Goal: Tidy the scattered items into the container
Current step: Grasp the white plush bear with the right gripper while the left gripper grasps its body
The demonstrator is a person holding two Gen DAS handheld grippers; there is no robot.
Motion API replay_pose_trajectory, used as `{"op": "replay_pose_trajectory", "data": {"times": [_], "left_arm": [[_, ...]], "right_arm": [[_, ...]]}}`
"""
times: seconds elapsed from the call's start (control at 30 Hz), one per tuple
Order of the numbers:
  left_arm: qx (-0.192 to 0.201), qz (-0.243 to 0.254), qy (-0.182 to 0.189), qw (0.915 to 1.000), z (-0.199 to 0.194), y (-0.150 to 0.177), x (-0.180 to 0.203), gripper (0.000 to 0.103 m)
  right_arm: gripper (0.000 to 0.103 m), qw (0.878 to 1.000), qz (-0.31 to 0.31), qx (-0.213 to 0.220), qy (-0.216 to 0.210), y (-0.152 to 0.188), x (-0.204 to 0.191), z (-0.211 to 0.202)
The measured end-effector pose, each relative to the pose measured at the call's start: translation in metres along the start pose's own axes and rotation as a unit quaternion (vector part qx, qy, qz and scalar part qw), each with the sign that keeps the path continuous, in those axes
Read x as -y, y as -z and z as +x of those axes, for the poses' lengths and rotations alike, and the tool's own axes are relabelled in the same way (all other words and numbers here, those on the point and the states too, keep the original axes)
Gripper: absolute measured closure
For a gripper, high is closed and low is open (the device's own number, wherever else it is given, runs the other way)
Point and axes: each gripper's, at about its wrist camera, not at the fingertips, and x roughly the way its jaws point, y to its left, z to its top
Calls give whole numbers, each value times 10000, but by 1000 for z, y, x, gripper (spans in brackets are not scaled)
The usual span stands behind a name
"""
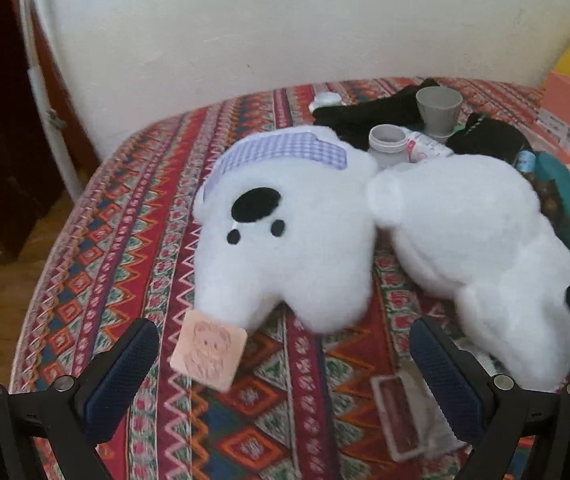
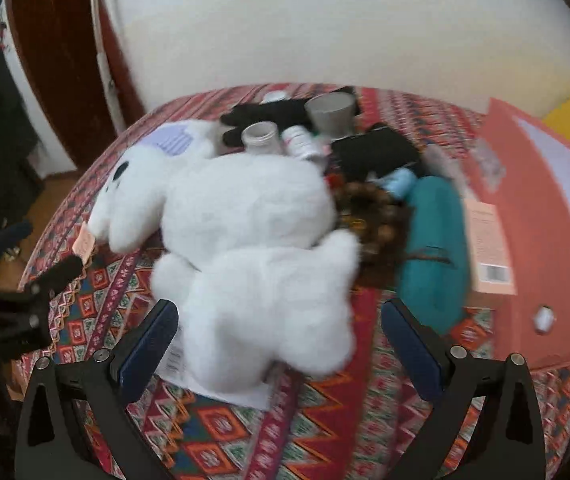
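Plush: long axis left-right, rear end between spread right gripper jaws; left gripper spread, empty, near head. Box right.

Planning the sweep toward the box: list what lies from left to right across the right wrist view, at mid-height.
Left gripper → pink tag → white plush toy → brown beads → teal pouch → barcoded carton → orange box.
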Motion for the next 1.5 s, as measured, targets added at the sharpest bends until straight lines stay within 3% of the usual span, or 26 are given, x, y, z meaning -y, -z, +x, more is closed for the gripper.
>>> {"op": "replay_pose_trajectory", "data": {"times": [0.2,0.4,0.5,0.67,0.8,0.93,1.03,1.1,1.2,1.3,1.5], "left_arm": [[-225,91,425,9988,37,-20,-6,0],[-402,272,437,9979,77,-43,2,0],[-495,227,392,9977,99,-52,0,0],[-544,107,59,9984,122,-60,-5,0],[-845,100,-314,9959,150,-51,-10,0],[-793,232,-432,9956,157,-51,-4,0],[-720,236,-448,9961,151,-51,-6,9],[-651,255,-491,9963,143,-49,-7,20],[-548,194,-466,9972,127,-45,-9,27],[-450,59,-407,9981,104,-39,-13,28],[111,-164,-378,9991,12,-17,-18,28]], "right_arm": [[0,9985,-482,-254,104,-16,-31,39],[0,9942,-842,-422,523,-28,-37,68],[0,9943,-735,-686,343,-33,-32,84],[0,9935,-818,-787,87,-38,-33,103],[0,9937,-749,-828,26,-41,-33,112],[0,9932,-642,-971,-104,-40,-31,126],[1,9934,-531,-989,-242,-39,-26,137],[8,9944,-516,-890,-241,-38,-26,133],[17,9959,-542,-695,-192,-36,-30,119],[22,9970,-398,-552,-374,-33,-26,100],[24,9972,-329,-116,-659,-21,-32,43]]}}
